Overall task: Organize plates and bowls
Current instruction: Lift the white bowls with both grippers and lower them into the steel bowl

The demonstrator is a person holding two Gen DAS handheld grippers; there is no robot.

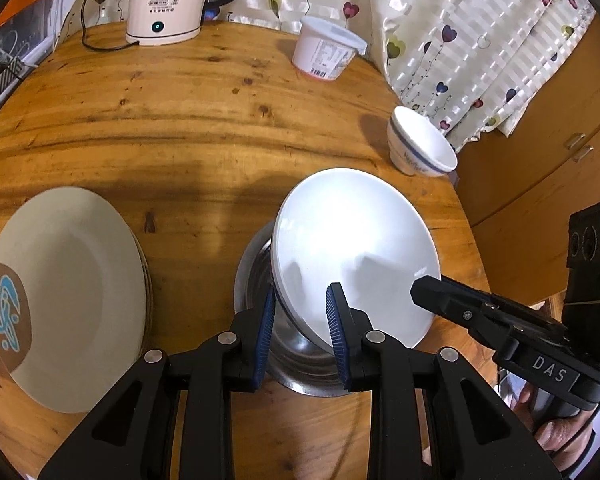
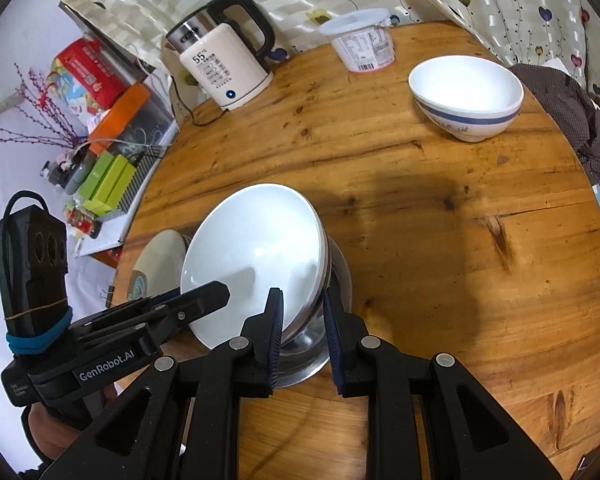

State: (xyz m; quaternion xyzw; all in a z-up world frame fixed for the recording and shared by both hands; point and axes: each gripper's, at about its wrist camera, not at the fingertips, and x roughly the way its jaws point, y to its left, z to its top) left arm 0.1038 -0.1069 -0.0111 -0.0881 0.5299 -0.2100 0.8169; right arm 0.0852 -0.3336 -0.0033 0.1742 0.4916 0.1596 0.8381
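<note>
I pinch the plate (image 1: 352, 240), plain glossy white and tilted over the steel bowl (image 1: 300, 372) on the table (image 1: 180, 128), with both grippers, left (image 1: 300, 334) and right (image 2: 302, 338), on opposite rims.

on the round wooden table (image 1: 204, 128): 1 white plate (image 1: 352, 240), 1 steel bowl (image 1: 300, 364), 1 blue-banded white bowl (image 2: 466, 98), 1 cream plate stack w/ blue logo (image 1: 72, 292) (no. of plates in it can't tell), 1 electric kettle (image 2: 224, 68), 1 lidded plastic tub (image 2: 362, 40). 2 grippers: left gripper (image 1: 300, 332), right gripper (image 2: 302, 340).
</note>
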